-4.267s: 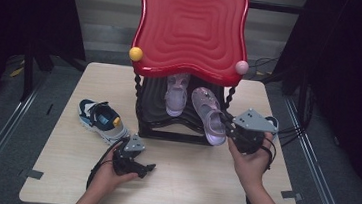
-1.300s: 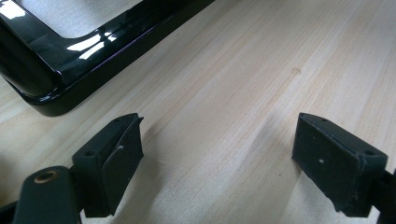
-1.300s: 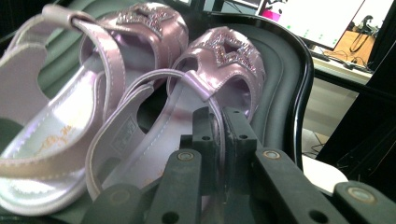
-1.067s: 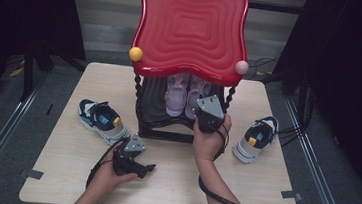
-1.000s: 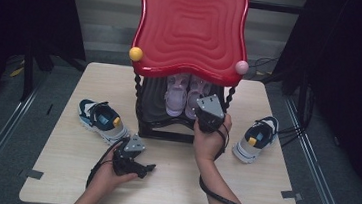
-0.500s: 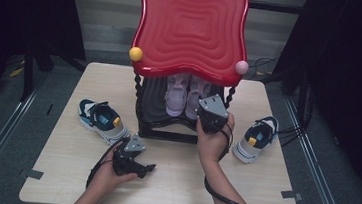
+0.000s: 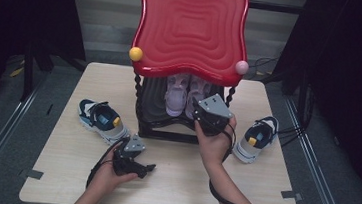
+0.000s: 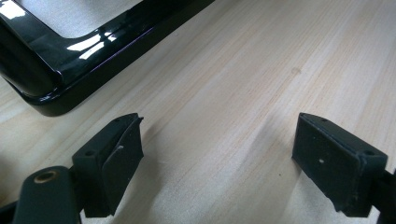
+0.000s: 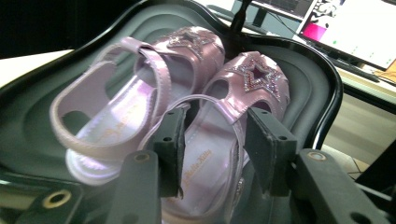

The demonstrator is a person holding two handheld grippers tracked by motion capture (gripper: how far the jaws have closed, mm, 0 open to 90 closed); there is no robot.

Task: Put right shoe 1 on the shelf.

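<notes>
Two pink sandals with star toes stand side by side on the rack's black lower shelf [image 7: 152, 110], under its red top [image 7: 192, 28]. In the right gripper view the left sandal [image 9: 116, 93] is free and the right sandal [image 9: 254, 77] has its heel end between my jaws. My right gripper [image 9: 215, 117] has just been opening; its pads stand off the heel strap on both sides. From above, the right gripper [image 7: 197, 108] reaches in at the shelf's front. My left gripper [image 7: 140, 167] rests on the table, and in its own view the left gripper [image 8: 219, 144] is open on bare wood.
A blue and white sneaker [image 7: 102, 119] lies on the table left of the rack, and its mate [image 7: 255, 139] to the right. The rack's glossy black base [image 8: 46, 79] sits just beyond the left gripper. Twisted posts [image 7: 138, 90] hold up the red top.
The second sandal, earlier held at the rack's right side, now stands on the lower shelf beside the first. The right gripper came round to the front and its jaws spread apart. The left gripper stayed put.
</notes>
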